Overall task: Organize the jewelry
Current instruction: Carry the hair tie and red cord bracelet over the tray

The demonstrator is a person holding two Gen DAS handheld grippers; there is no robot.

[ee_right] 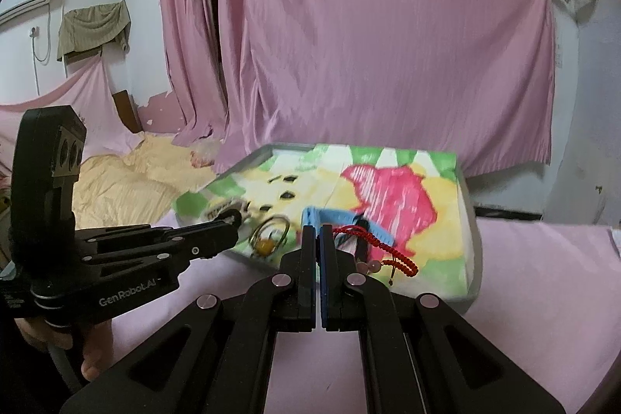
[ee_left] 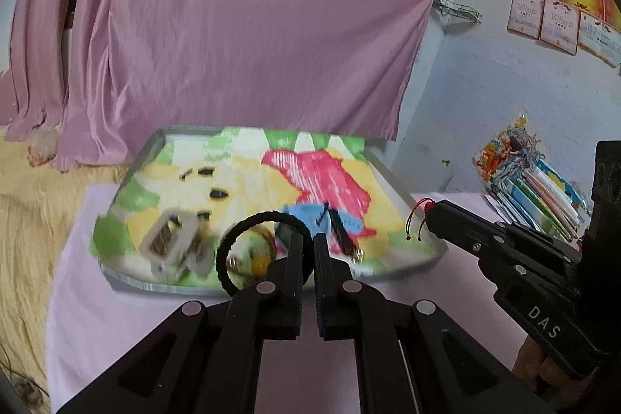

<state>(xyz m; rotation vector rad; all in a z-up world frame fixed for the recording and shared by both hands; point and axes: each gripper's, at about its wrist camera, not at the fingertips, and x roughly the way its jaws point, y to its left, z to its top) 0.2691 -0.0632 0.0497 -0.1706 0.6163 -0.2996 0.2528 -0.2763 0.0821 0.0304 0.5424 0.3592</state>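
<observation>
My left gripper [ee_left: 307, 239] is shut on a black braided bracelet [ee_left: 233, 239], which hangs as a loop to the left of the fingers, above the tray's near edge. My right gripper [ee_right: 317, 232] is shut on a red cord bracelet [ee_right: 382, 247] with pink beads, which dangles to the right over the tray. The grey tray [ee_left: 132, 284] holds a colourful cartoon cloth [ee_left: 310, 177]. On it lie a ring with an orange bead [ee_right: 269, 233], a beige hair clip [ee_left: 170, 239] and a blue and black strap [ee_left: 341, 220]. The right gripper also shows in the left wrist view [ee_left: 431, 210].
The tray stands on a pink-covered table [ee_left: 116, 336]. A pink curtain [ee_left: 233, 26] hangs behind. A yellow blanket [ee_right: 124, 181] lies to the left. A stack of books [ee_left: 531, 189] sits at the right by the wall.
</observation>
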